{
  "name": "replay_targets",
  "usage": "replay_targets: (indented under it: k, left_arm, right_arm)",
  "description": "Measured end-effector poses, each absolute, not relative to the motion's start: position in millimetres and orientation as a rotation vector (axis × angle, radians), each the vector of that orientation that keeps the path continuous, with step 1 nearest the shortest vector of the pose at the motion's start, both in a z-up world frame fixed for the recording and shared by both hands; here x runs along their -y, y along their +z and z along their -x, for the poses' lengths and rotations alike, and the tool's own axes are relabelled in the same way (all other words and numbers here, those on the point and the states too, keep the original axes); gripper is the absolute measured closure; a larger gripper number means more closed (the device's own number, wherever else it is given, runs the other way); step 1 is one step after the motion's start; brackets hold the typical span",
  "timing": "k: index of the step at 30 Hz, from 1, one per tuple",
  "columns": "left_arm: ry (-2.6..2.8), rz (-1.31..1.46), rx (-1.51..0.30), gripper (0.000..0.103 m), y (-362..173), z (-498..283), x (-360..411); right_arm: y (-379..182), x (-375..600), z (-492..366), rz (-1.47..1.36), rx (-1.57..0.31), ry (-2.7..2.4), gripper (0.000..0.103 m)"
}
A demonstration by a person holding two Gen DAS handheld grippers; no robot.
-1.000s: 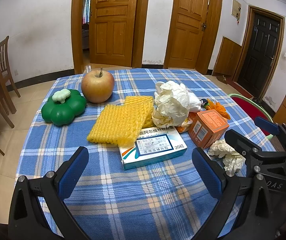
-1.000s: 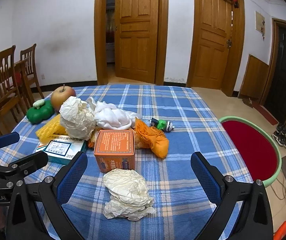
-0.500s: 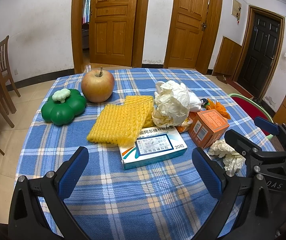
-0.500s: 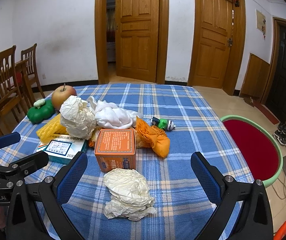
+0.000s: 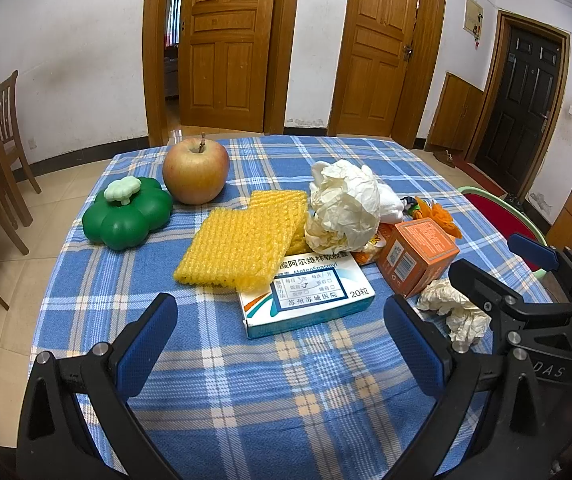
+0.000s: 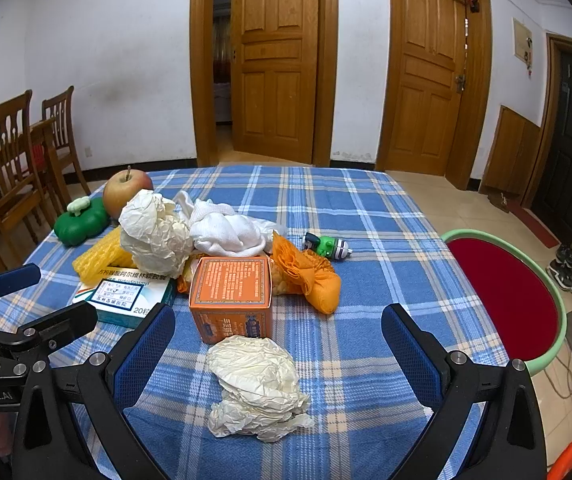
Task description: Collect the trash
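Note:
On the blue plaid tablecloth lies a pile of trash: a white medicine box, yellow foam netting, a big crumpled paper ball and an orange carton. A flat crumpled paper wad sits between the fingers of my right gripper, which is open above the cloth. The orange carton stands just beyond it, with orange netting and a white cloth behind. My left gripper is open too, just short of the medicine box.
An apple and a green pepper-shaped toy rest at the table's far left. A small green toy lies past the orange netting. A round red stool stands right of the table; wooden chairs stand at left.
The right wrist view has crept slightly toward the table. The left gripper has not moved.

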State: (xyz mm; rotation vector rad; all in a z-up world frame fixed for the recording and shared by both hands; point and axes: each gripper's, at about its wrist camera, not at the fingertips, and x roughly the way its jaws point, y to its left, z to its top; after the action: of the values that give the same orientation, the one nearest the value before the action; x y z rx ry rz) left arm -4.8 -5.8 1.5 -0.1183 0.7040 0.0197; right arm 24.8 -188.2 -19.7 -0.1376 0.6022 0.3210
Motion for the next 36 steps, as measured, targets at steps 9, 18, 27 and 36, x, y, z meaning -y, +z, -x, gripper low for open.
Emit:
replay_targets:
  k: [9, 18, 27, 36]
  left_arm:
    - [0.02, 0.119, -0.705, 0.002, 1.3, 5.3, 6.1]
    - [0.02, 0.119, -0.706, 0.002, 1.5, 4.9, 6.0]
    - [0.018, 0.121, -0.706, 0.002, 1.1, 4.8, 5.5]
    - [0.015, 0.124, -0.717, 0.002, -0.6, 5.2, 6.8]
  right_arm:
    - [-20.7, 188.4, -25.7, 0.136, -0.606, 0.323, 0.001]
    - [-21.5, 188.4, -26.2, 0.139, -0.6, 0.318, 0.001]
    - [-21.1, 188.6, -25.8, 0.136, -0.605, 0.323, 0.001]
    - [-20.1, 189.4, -25.5, 0.131, -0.61, 0.326, 0.001]
